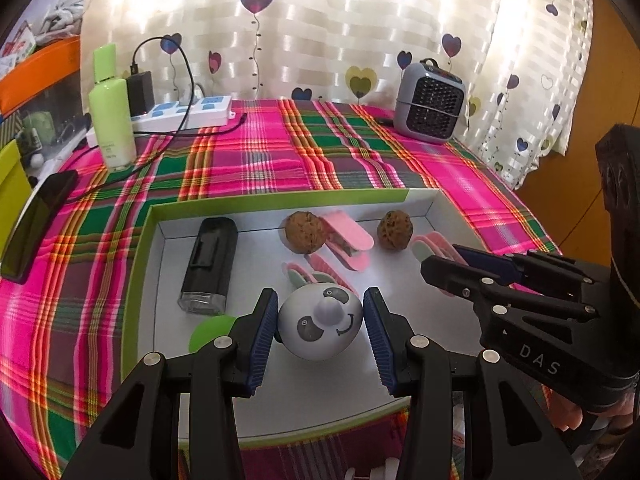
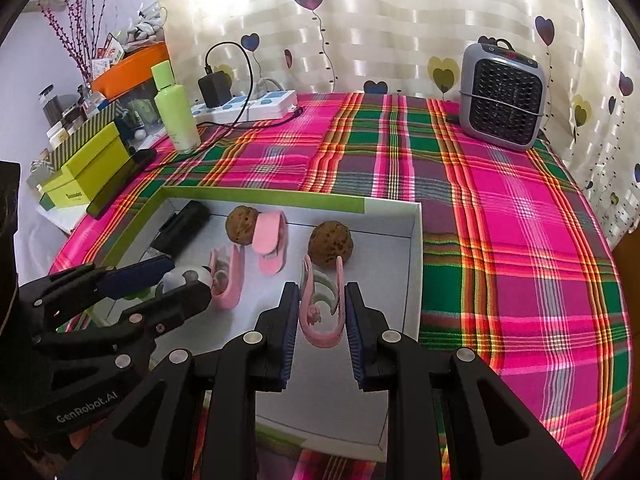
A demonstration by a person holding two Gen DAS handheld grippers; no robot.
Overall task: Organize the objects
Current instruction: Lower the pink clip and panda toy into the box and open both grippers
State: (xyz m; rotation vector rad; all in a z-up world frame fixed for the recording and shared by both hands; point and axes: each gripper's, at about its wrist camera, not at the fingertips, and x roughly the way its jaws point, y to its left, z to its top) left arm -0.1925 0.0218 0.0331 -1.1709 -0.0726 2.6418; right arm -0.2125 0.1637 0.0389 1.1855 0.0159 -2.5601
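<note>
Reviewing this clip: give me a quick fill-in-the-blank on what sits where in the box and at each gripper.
1. The left gripper has the ____ toy between its fingers.
2. The right gripper has a ____ clip between its fingers.
3. The number of brown walnuts in the box is ____.
4. The grey heater stands ____ the box.

Missing words: panda; pink; two; outside

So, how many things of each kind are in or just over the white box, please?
walnuts: 2
pink clips: 3
panda toy: 1
black device: 1
Total: 7, not counting a green round shape that is partly hidden and unclear.
</note>
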